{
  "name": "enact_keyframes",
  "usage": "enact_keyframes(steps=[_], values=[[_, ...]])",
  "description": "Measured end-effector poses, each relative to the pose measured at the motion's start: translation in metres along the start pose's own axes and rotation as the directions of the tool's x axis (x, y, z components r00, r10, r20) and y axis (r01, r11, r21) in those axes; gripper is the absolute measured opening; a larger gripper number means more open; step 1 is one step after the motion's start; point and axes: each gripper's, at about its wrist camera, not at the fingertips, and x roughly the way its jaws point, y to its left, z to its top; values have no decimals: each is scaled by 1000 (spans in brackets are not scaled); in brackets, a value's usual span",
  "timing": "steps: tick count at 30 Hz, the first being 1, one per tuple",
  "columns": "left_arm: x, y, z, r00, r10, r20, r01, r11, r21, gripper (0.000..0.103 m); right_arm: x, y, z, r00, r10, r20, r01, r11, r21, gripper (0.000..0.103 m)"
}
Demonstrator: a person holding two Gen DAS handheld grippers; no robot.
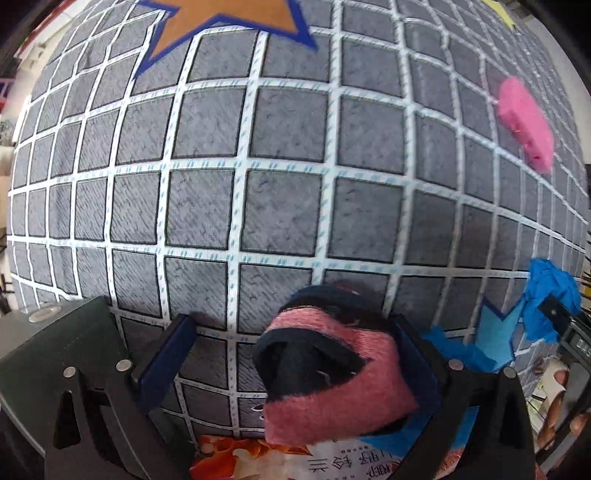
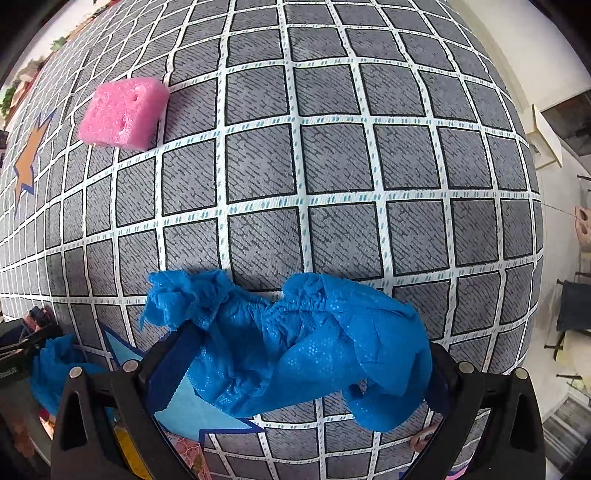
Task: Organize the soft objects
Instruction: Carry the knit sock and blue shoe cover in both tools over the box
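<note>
Left gripper (image 1: pixel 291 373), fingers wide, carries a pink-and-navy sock (image 1: pixel 332 376) against only one pad near the checked cloth's (image 1: pixel 280 206) front edge; it could slide out.

Right gripper (image 2: pixel 299 373), seemingly pinching a crumpled blue shoe cover (image 2: pixel 295 347); its trailing folds may snag. Pink sponge (image 2: pixel 123 112) sits toward the far-left corner.

A grey grid-patterned cloth (image 2: pixel 332 166) carries an orange star (image 1: pixel 221 14) far left and a light-blue star (image 2: pixel 192 406) near.
</note>
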Motion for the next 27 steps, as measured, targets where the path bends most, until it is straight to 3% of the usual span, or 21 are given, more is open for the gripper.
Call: enact_keyframes(steps=[4,7,10,12,13,14,17,18,22,27], values=[[9,1,1,1000,4,-2,-4,1000,-3,103,-8,11,-19,999,-5,35,5,1000,2,103],[10,6,7,1000,3,-7,-3,1000,-10,103,-22,17,-53,998,-9,64,9,1000,-1,103],[12,16,16,999,2,-48,-3,1000,-24,103,-23,21,-59,1000,-3,29,3,1000,-7,103],[12,16,22,999,-3,-32,2,999,-41,94,-21,28,-61,1000,9,1,-9,999,-40,101],[8,13,21,1000,1,-14,-1,1000,-29,89,-23,33,-66,1000,5,-1,-5,997,-74,94],[3,9,19,1000,8,8,-8,1000,-2,78,-26,37,-69,1000,-2,8,2,995,-97,89],[-7,-4,14,998,20,52,-24,996,83,41,-38,48,-81,999,6,33,-2,990,-138,42],[-9,-6,13,998,22,62,-28,995,95,36,-41,52,-84,999,23,30,-19,989,-144,25],[-34,-6,4,990,5,142,-20,994,107,33,-49,55,-96,998,67,19,-64,992,-107,24],[-65,2,-11,978,-25,205,1,994,113,33,-72,28,-118,979,201,28,-201,979,24,24]])
